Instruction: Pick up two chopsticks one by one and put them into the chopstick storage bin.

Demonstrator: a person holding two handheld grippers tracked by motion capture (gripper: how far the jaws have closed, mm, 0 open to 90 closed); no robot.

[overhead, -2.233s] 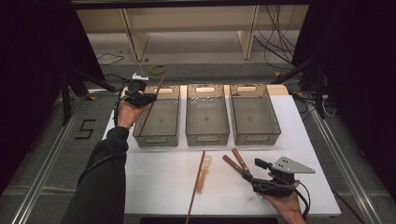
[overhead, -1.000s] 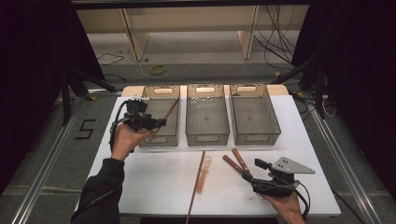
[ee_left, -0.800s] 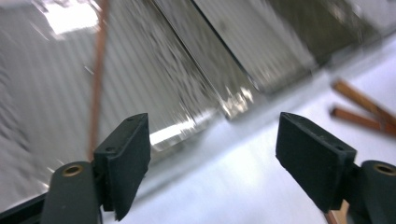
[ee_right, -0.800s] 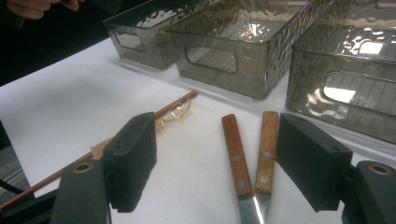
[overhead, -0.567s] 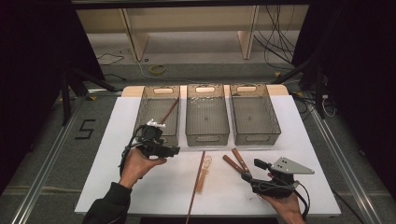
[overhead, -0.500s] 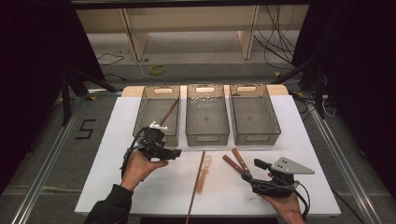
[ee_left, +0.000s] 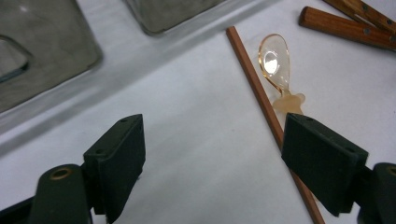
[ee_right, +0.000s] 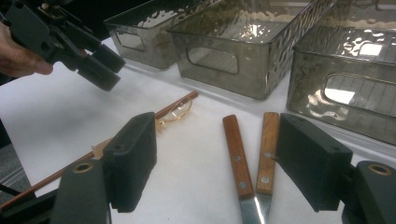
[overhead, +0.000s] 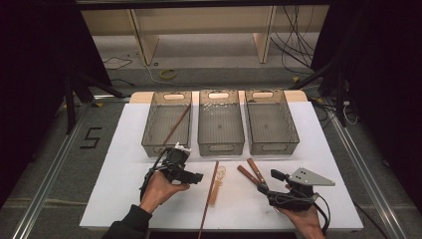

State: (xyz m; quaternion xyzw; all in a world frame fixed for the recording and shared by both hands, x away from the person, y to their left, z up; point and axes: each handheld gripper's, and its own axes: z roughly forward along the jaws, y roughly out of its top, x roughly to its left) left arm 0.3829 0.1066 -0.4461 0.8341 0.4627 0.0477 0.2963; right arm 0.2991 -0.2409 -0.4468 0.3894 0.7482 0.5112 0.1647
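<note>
A white counter (overhead: 124, 199) seen from above, with three grey bins (overhead: 221, 122) in a row at its far side; a brown stick (overhead: 176, 124) leans inside the one farthest left. The left claw (overhead: 195, 177) hovers low over the counter, jaws wide apart with nothing between them (they have just been opening). Its likely target, a long thin chopstick (overhead: 209, 196), lies flat just off the claw's tips, on the side toward the other hand. In the left gripper view the chopstick (ee_left: 261, 100) passes just under the right-hand jaw and runs on ahead and away, so its long axis is nearly in line with the way the claw points, not across the jaws. A clear amber spoon (overhead: 218, 180) lies touching or just beside the chopstick on its far side from the claw. The right claw (overhead: 267, 183) rests near the counter's front edge, jaws also open and empty, aimed at two wooden-handled knives (ee_right: 252, 156) straight ahead of it. The left claw is the nearer one to the chopstick.
</note>
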